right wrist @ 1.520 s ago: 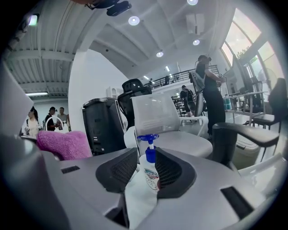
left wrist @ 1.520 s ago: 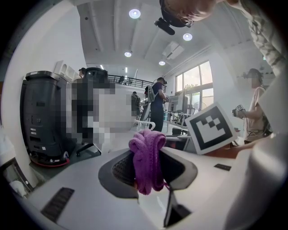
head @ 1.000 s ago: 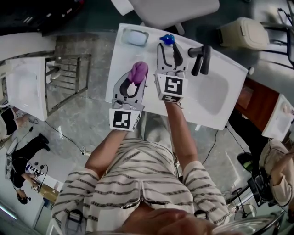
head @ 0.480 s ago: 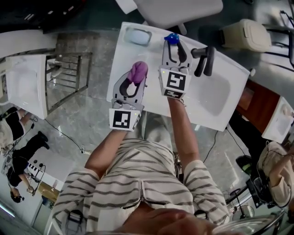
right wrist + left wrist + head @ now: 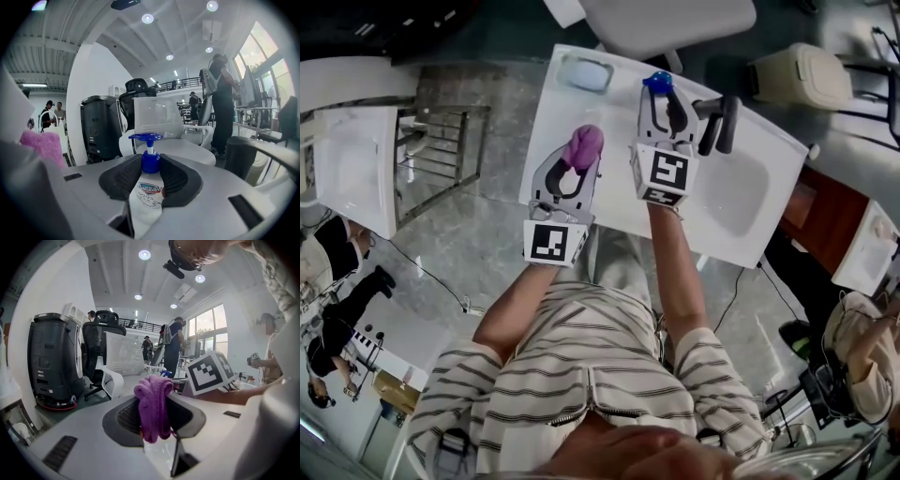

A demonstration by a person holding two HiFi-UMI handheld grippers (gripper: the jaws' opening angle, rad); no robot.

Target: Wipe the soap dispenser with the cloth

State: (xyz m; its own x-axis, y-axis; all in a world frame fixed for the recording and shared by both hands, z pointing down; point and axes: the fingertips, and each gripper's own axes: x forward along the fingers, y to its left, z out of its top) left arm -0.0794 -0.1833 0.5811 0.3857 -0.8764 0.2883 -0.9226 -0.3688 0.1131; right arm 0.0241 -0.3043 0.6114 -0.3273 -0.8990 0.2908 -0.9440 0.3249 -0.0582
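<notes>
Cream-and-grey stripes of the person's shirt fill the nearest part of the head view, and both forearms reach out from it over the white tabletop [image 5: 546, 141].

The left gripper [image 5: 578, 167] has its fingers clenched on the purple cloth [image 5: 585, 145]. The cloth is bunched into a fat wad that bulges past the tips, probably so that soft fabric rather than plastic meets the bottle.

Just beyond and beside it, the right gripper [image 5: 664, 103] reaches further out. Its fingers have just closed in and then eased a touch, and they now grasp the soap dispenser [image 5: 149, 194] at the shoulder below the blue collar. This hold looks meant to steady the bottle while leaving its pump and lower body free for wiping.

The dispenser stands upright with its long axis vertical and its pump head on top. Which way the spout faces I cannot tell, nor whether the base rests on the tabletop. Cloth and bottle are near but apart, so wiping has not begun.

Farther off are a soap dish [image 5: 584, 73] and a black faucet [image 5: 717, 120].
</notes>
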